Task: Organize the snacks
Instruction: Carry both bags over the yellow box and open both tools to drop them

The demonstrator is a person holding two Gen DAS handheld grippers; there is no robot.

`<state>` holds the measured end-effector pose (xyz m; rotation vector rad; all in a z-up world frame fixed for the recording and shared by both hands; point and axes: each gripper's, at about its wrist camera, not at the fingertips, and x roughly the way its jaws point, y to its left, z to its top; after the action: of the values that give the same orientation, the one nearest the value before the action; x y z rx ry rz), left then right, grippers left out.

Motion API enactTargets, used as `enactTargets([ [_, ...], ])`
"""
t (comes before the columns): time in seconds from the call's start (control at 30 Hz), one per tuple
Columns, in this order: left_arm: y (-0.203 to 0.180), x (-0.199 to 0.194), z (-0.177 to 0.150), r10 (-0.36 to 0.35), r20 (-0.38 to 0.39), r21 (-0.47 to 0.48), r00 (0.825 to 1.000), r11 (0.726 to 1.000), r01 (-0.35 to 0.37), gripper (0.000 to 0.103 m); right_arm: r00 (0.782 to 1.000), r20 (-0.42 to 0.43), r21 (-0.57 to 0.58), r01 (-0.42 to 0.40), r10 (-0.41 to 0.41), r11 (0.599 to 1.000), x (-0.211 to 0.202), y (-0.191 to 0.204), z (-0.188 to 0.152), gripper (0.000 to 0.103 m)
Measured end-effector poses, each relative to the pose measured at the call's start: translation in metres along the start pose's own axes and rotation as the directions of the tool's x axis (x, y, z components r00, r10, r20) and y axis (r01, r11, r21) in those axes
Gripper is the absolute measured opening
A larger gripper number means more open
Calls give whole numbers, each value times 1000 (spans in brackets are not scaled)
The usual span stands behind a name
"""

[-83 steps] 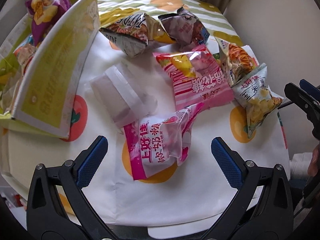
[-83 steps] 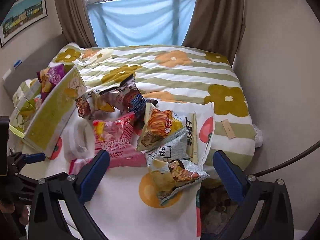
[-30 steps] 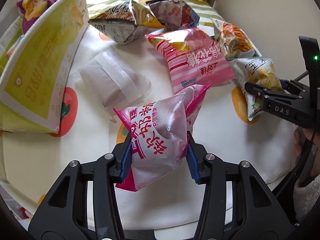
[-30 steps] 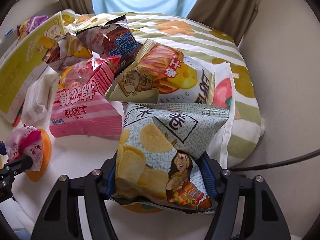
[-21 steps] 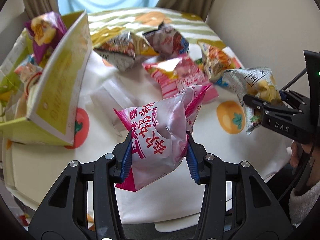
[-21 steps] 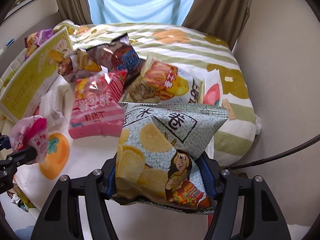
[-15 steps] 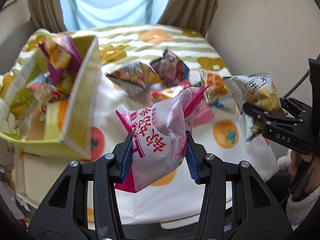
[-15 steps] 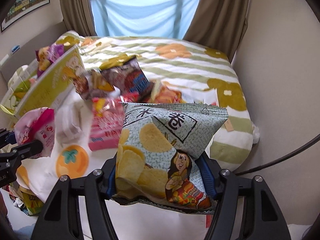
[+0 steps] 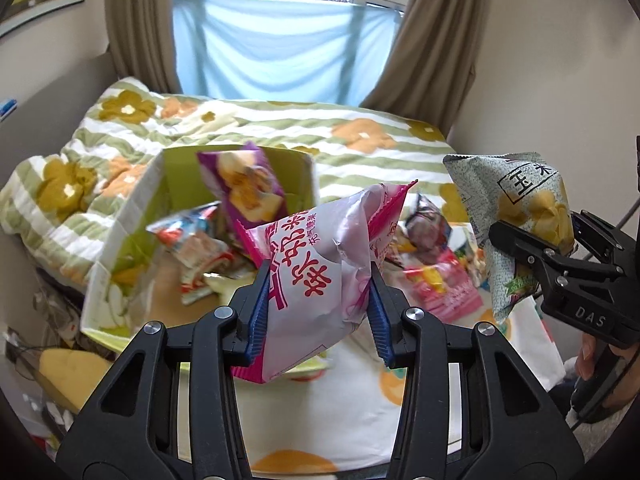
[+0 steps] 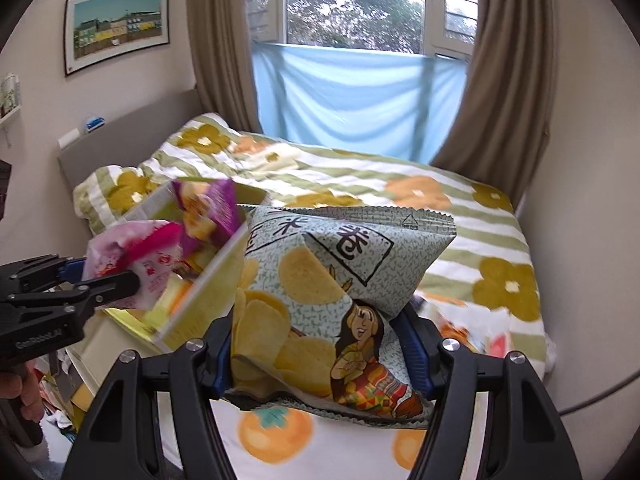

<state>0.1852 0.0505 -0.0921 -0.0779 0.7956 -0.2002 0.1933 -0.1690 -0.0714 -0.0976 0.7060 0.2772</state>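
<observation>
Two packets being clenched: pink packet [image 9: 320,276] in left gripper [image 9: 318,300], tilting up-right, hiding things beyond its fingers [image 9: 256,312]; chip bag [image 10: 332,300] in right gripper [image 10: 320,352], blocking view ahead.

Both fisheye cameras are sitting just behind their own fingers, looking forward and slightly down over the bed [image 9: 280,124] toward the window [image 10: 360,8]. The left view is facing the green box [image 9: 132,216] from close above; the right view is seeing that box [image 10: 208,280] from its right side.
</observation>
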Motion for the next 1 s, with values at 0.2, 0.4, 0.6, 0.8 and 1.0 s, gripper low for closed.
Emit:
enactTargets([
  [0.2,77,20,12,24,-66,8,998,1000,-24,39,995,-25,14,-100,101,995,41,75,30,63],
  [0.4,132,47,9,31,-158,57,987,998,-22,39,990,-78,46,-117,120,992,78,124,37,63],
  [0.6,155,70,-2,24,-234,128,972,992,7,39,987,-128,105,-82,96,991,97,146,35,63],
  [0.8,158,69,-7,33,-208,156,978,988,-1,103,982,-175,144,-49,74,988,107,155,28,63],
  [1.0,160,61,-10,40,-210,128,977,992,-13,103,976,-202,150,-53,83,987,116,154,24,63],
])
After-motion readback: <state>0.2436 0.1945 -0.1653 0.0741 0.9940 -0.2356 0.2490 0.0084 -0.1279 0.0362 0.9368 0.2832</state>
